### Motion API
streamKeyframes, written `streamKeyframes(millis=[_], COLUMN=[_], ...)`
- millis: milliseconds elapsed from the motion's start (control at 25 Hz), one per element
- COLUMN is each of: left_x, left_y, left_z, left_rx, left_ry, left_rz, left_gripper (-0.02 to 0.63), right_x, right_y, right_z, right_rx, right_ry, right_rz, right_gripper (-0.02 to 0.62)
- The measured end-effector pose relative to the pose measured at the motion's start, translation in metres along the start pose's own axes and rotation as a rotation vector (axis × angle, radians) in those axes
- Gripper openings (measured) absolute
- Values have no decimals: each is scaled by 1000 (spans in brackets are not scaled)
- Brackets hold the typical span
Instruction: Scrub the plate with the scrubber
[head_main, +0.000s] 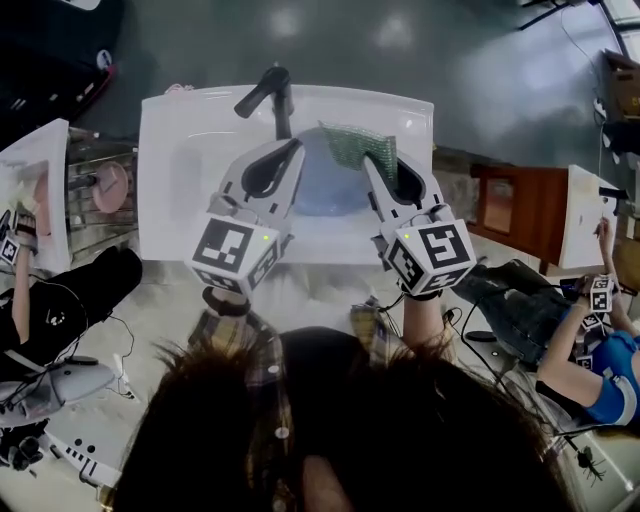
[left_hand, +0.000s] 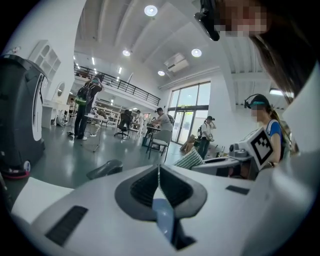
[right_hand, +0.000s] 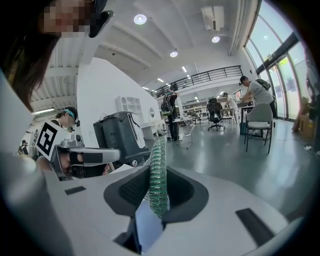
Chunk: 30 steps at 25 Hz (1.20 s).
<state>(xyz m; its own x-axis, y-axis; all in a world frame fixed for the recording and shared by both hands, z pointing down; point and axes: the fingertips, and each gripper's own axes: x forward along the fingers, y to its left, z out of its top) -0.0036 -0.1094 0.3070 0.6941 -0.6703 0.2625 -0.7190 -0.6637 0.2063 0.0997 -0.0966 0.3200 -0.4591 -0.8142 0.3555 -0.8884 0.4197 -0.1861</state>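
A pale blue plate is held up over the white sink. My left gripper is shut on the plate's left rim; in the left gripper view the thin plate edge runs between the closed jaws. My right gripper is shut on a green mesh scrubber, which lies against the plate's upper right part. In the right gripper view the scrubber stands pinched between the jaws. From the left gripper view the scrubber shows just beyond the jaws.
A black faucet rises at the sink's back, just above the plate. Another person at the left works beside a pink plate. A wooden stand and a second seated person are at the right.
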Motion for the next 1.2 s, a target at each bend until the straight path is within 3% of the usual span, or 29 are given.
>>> streamKeyframes(millis=[200,520,1000,1200], left_x=[0,7,31,41], left_y=[12,35,67,76], left_z=[-30,-110,-171,-198], left_rx=[-18,-43,-83,-120], left_ry=[48,205,282,349], left_rz=[15,-6,38,26], left_gripper=[21,21,23,100], right_x=[11,35,54,57], right_y=[-6,-11,-23,-27], right_z=[-19,-61,-102,-115], right_rx=[7,20,31,13], right_ry=[32,104,174,217], right_rz=[-15,-25,-47,-48], right_gripper=[100,100,100,100])
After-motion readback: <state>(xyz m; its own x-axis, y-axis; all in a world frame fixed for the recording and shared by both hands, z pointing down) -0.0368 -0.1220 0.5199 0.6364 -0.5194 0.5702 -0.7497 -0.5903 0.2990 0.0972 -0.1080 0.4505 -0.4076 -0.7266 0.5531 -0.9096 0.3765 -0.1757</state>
